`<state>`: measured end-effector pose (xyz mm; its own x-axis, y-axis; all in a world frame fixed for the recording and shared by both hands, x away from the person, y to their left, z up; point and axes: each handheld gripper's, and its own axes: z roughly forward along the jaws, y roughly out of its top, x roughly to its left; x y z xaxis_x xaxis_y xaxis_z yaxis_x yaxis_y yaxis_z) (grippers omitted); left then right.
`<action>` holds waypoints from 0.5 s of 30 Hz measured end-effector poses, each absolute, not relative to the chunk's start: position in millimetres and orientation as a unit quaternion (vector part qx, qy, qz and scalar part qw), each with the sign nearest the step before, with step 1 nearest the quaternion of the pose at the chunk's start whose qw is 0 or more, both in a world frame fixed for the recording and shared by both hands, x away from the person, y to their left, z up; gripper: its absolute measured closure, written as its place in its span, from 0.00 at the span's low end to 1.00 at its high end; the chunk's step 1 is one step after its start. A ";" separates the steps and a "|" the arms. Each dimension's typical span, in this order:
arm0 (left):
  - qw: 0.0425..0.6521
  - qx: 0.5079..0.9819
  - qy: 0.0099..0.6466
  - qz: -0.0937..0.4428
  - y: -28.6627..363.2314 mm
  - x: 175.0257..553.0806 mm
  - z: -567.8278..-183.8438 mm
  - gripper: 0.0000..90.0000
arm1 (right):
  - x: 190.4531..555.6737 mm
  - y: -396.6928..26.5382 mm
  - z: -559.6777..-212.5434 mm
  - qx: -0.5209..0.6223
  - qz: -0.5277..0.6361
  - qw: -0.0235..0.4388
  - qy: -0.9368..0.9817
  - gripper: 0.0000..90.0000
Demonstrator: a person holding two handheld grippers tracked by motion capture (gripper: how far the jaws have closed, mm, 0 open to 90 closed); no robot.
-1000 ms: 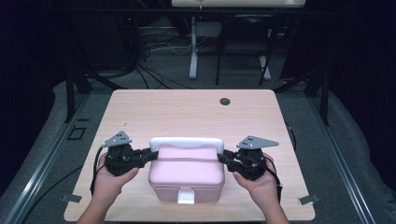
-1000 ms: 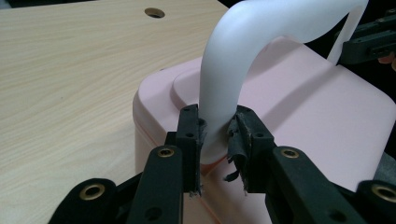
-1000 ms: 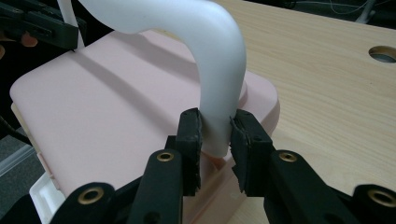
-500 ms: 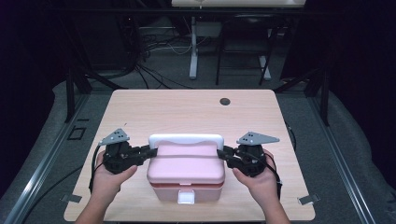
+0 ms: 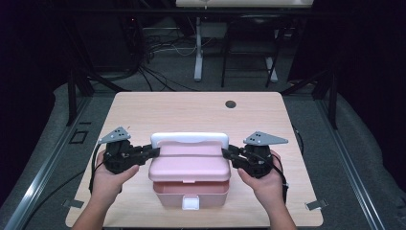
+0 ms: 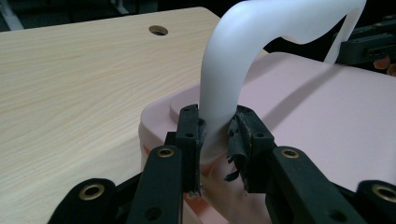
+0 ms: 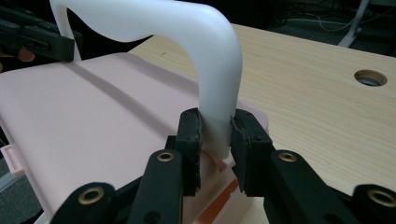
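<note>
Counter [image 5: 158,108]: a pale wood-grain top with a round hole [image 5: 231,104] near its far edge is carrying the work.
Pink box [image 5: 190,191]: it is standing on the near half of the counter, between the two hands, its white front latch [image 5: 190,203] facing the person.
Pink lid [image 5: 189,162]: it is lying over the box, its near edge sitting back from the box's front rim.
White handle [image 5: 189,139]: it is arching across the far side of the lid from one end to the other.
Left gripper [image 6: 215,135]: it is pinching the left foot of the white handle [image 6: 229,70], both pads pressing on the white plastic just above the pink lid [image 6: 327,121]; the left hand [image 5: 111,178] is holding it beside the box.
Right gripper [image 7: 215,133]: it is pinching the right foot of the white handle [image 7: 210,60] in the same way, jaws closed on the plastic; the right hand [image 5: 262,184] is holding it at the opposite end.
Grey plates [image 5: 115,134]: one is sitting on top of each gripper.
</note>
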<state>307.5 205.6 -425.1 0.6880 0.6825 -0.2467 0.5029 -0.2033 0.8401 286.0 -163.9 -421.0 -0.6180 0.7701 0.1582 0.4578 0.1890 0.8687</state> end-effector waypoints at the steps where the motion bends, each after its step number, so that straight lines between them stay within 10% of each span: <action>1: 0.501 0.770 0.385 0.090 205.6 307.4 -425.2 0.81 | 286.0 -163.9 -421.0 0.407 0.490 0.159 0.754 0.82; 15: 0.507 0.771 0.373 0.102 221.4 288.7 -416.3 0.73 | 285.3 -164.1 -421.1 0.410 0.498 0.159 0.747 0.82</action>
